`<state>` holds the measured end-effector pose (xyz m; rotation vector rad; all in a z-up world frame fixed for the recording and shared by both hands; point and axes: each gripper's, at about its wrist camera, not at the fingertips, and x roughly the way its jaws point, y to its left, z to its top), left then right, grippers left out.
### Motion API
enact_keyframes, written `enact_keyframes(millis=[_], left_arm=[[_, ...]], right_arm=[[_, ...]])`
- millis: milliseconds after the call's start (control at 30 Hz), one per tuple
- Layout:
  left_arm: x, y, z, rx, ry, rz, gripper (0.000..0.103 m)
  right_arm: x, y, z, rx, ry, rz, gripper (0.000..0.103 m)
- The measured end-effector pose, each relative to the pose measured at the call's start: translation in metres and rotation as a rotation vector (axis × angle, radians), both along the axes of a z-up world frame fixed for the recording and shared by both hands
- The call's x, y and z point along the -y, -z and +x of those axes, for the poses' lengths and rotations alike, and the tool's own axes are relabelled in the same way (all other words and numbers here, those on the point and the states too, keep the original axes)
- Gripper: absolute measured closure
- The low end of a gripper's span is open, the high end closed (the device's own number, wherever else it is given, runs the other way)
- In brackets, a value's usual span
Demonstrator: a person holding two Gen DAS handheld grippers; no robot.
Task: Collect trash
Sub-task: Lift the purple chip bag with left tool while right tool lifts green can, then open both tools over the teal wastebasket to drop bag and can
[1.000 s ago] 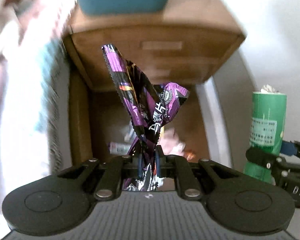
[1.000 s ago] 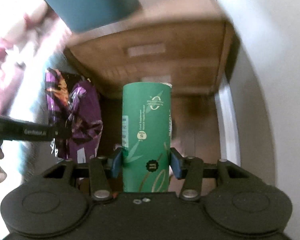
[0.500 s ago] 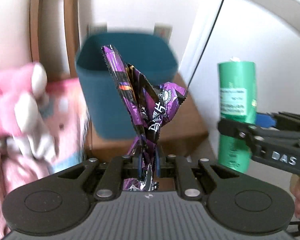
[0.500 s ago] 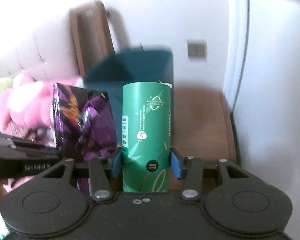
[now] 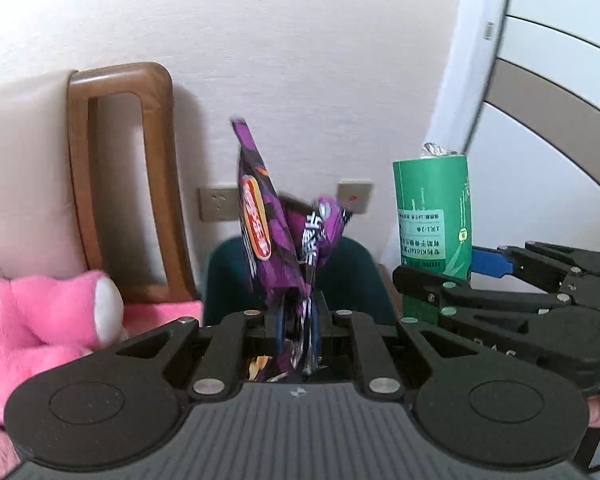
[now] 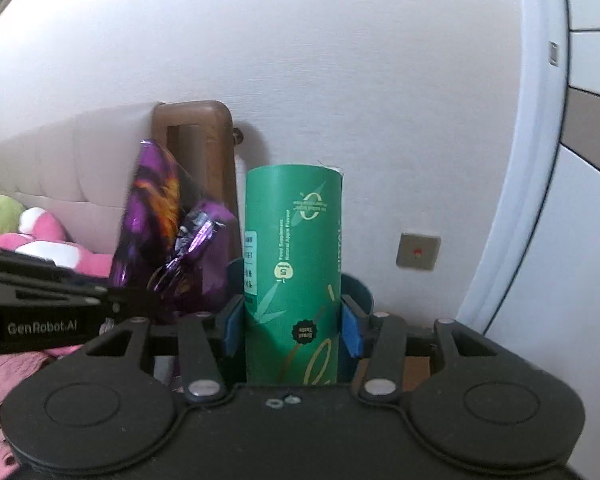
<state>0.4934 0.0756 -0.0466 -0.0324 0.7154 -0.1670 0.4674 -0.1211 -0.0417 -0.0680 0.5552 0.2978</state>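
1. The white wall [image 5: 300, 60] fills the background; every place below is given relative to the teal bin.
2. A padded cream headboard with a brown wooden frame [image 5: 116, 184] stands left of the teal bin and against the wall.
3. A pink plush toy [image 5: 40, 320] lies left of the bin, in front of the headboard.
4. The teal bin [image 5: 228, 276] stands low at the foot of the wall, mostly hidden behind both grippers; only parts of its dark rim and wall show.
5. The left gripper [image 5: 296, 320] is clamped tight on the lower end of a purple snack wrapper [image 5: 272, 232], which stands up crumpled in front of and above the bin's rim.
6. The right gripper [image 6: 291, 320] grips a green cardboard tube [image 6: 294, 272] between its blue pads [image 6: 232, 326], one pad on each side. The tube is upright with its print upside down, held in front of and above the bin, just right of the wrapper.
7. Two wall plates, a socket [image 5: 218, 204] and a switch [image 6: 418, 252], sit on the wall just above the bin.
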Motion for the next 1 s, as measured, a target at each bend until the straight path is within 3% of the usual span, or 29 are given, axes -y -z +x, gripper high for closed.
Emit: enact_keyframes(millis=[133, 333, 600, 800, 900, 1000], left_arm=[[-0.004, 0.013, 0.045, -0.023, 0.016, -0.015, 0.091], [0.008, 0.043, 0.082, -0.089, 0.039, 0.023, 0.091], [0.023, 0.076, 0.105, -0.119, 0.085, 0.138, 0.091], [0.028, 0.093, 0.124, -0.177, 0.062, 0.125, 0.089], [0.033, 0.103, 0.131, -0.193, 0.052, 0.117, 0.084], [0.043, 0.114, 0.128, -0.187, 0.061, 0.174, 0.081]], right_arm=[[-0.012, 0.011, 0.041, -0.015, 0.031, -0.004, 0.055], [-0.016, 0.057, 0.084, -0.193, 0.046, 0.037, 0.055], [-0.033, 0.109, 0.103, -0.355, 0.042, -0.046, 0.055], [-0.040, 0.135, 0.113, -0.442, 0.057, -0.087, 0.053], [-0.042, 0.138, 0.113, -0.431, 0.064, -0.099, 0.052], [-0.043, 0.138, 0.109, -0.430, 0.059, -0.123, 0.052]])
